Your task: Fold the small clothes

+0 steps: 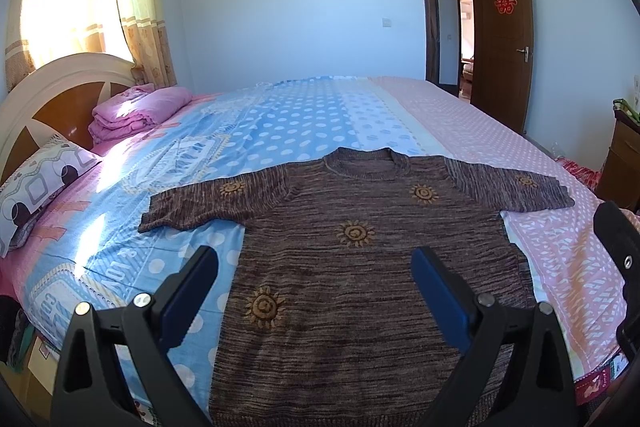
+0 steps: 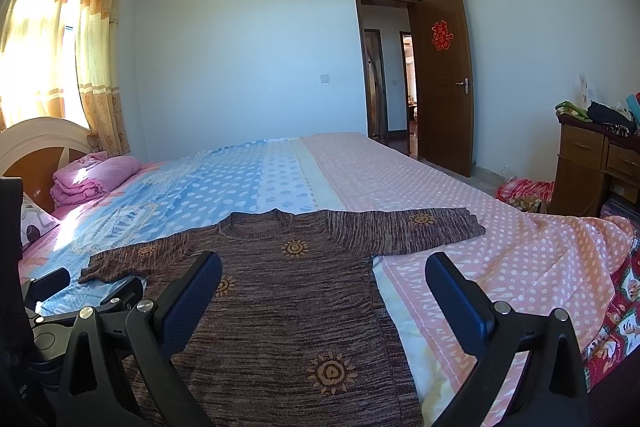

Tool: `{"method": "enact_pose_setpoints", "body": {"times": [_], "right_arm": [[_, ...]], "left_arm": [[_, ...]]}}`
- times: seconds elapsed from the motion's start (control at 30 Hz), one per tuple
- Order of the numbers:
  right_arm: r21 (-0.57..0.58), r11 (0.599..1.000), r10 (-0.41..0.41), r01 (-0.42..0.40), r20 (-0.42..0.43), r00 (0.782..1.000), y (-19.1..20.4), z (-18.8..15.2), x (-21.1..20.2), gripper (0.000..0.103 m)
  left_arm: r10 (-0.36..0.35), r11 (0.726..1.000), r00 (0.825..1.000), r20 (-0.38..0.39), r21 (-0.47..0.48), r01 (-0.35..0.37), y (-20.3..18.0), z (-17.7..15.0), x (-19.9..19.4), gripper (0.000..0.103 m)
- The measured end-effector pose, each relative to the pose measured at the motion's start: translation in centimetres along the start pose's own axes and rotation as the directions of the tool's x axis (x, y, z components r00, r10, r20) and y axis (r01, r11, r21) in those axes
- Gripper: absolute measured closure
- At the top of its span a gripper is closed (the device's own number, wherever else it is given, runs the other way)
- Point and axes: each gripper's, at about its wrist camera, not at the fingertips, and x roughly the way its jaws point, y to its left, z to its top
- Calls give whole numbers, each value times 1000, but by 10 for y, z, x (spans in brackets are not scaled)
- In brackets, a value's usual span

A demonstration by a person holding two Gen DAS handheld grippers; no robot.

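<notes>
Both sets of jaws stand wide apart with nothing between them. The left gripper (image 1: 314, 275) hovers above the lower left part of the sweater (image 1: 352, 267), one blue pad over the bedsheet (image 1: 280, 123) and the other over the knit. The right gripper (image 2: 324, 281) hangs above the sweater's right side seam, its right finger out over the pink dotted part of the sheet.

The brown knit sweater (image 2: 280, 307), patterned with orange suns, lies flat and face up near the bed's near edge, collar toward the far edge, hem toward the person, both sleeves spread sideways. The left sleeve (image 1: 192, 205) points toward the headboard (image 1: 60, 95) end, the right sleeve (image 2: 412, 231) toward the foot end.

Nothing appears folded yet, so the first fold seems to be the step in hand. To do it well, each gripper should probably come down on one layer edge, pinching hem and shoulder on the same side, or a sleeve cuff, without catching the sheet beneath. Thick knit likely drags and bunches, so lift it clear before carrying it across, and lay the fold line straight along the body.

A folded pink blanket (image 1: 136, 111) and a pillow (image 1: 36, 183) lie well apart, by the headboard.
</notes>
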Motion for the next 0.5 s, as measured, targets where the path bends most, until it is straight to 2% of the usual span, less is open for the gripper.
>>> {"method": "enact_pose_setpoints", "body": {"times": [0.23,0.4,0.5], "right_arm": [[17,1000,-4,5,-41,999,-7,-6,17,1],[24,1000,-3,5,-99,995,-21,-16,45,1],[27,999,-29,33,-152,988,-34,-23,67,1]], "left_arm": [[-10,1000,1000,-26,5,10,-1,-5,13,3],[-16,1000,998,-68,14,17,-2,-7,37,3],[-8,999,995,-96,32,11,-3,-8,58,3]]}}
